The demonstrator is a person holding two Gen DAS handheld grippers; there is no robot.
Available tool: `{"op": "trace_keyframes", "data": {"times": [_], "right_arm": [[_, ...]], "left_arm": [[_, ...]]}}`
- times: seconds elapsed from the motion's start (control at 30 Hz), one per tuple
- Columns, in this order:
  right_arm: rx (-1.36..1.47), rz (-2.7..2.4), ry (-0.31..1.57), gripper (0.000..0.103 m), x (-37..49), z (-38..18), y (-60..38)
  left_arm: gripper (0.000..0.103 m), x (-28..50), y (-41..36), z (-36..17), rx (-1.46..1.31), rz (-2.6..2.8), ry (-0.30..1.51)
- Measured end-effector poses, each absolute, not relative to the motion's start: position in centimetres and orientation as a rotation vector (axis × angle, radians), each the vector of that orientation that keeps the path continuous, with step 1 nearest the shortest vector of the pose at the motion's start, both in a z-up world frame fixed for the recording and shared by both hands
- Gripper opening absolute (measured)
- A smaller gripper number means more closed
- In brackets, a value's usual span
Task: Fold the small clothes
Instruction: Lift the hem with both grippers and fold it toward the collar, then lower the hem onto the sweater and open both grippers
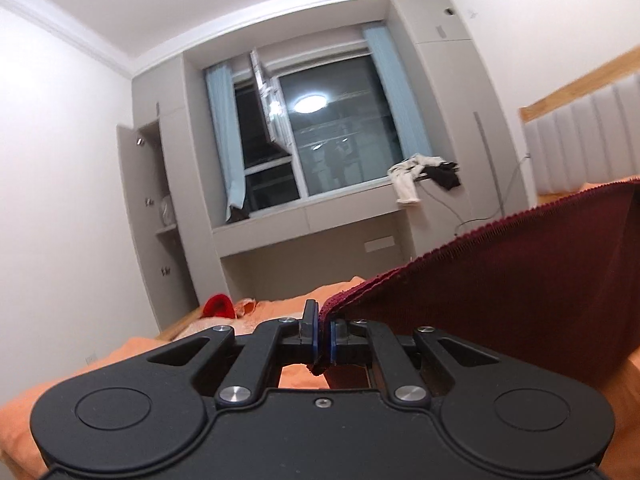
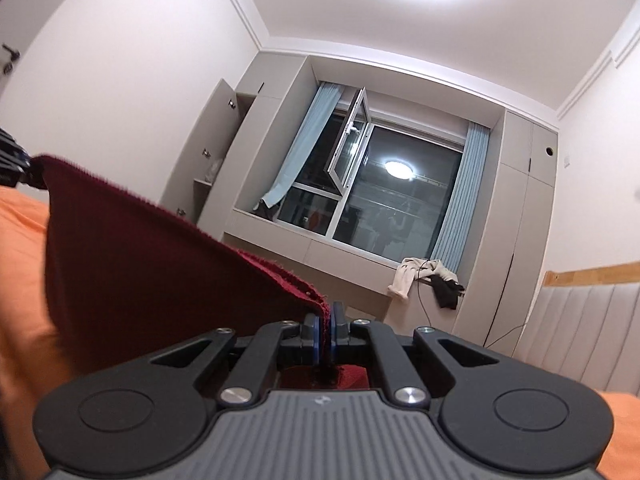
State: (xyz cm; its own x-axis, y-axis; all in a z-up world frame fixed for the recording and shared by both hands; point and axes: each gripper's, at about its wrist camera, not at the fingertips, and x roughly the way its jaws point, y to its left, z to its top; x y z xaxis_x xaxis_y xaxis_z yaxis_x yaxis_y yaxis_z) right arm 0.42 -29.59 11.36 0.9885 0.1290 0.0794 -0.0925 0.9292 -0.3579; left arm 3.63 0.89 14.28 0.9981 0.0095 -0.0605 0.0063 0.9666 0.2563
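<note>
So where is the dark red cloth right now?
The dark red cloth hangs stretched in the air between the left gripper and the right gripper, each pinching one corner, above the orange bedsheet.

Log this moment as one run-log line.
left gripper: shut on dark red knit garment corner | right gripper: shut on opposite corner | garment stretched between, lifted above orange bedding

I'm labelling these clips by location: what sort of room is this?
Most likely a bedroom: an orange bedsheet below, a padded headboard at the right, and built-in wardrobes framing a curtained window.
</note>
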Motion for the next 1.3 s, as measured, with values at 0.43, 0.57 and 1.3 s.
{"op": "trace_keyframes", "data": {"times": [0.43,0.57,1.3], "right_arm": [[-0.284,0.144,0.145,0.005,20.9,6.7,-29.4],[-0.305,0.156,0.212,0.005,24.6,4.2,-29.1],[-0.298,0.133,0.357,0.069,29.1,0.4,-28.4]], "left_arm": [[0.007,26.2,0.5,9.2,0.221,0.104,0.312],[0.007,30.3,1.2,6.5,0.189,0.129,0.385],[0.033,35.1,4.7,1.0,0.082,0.152,0.615]]}}
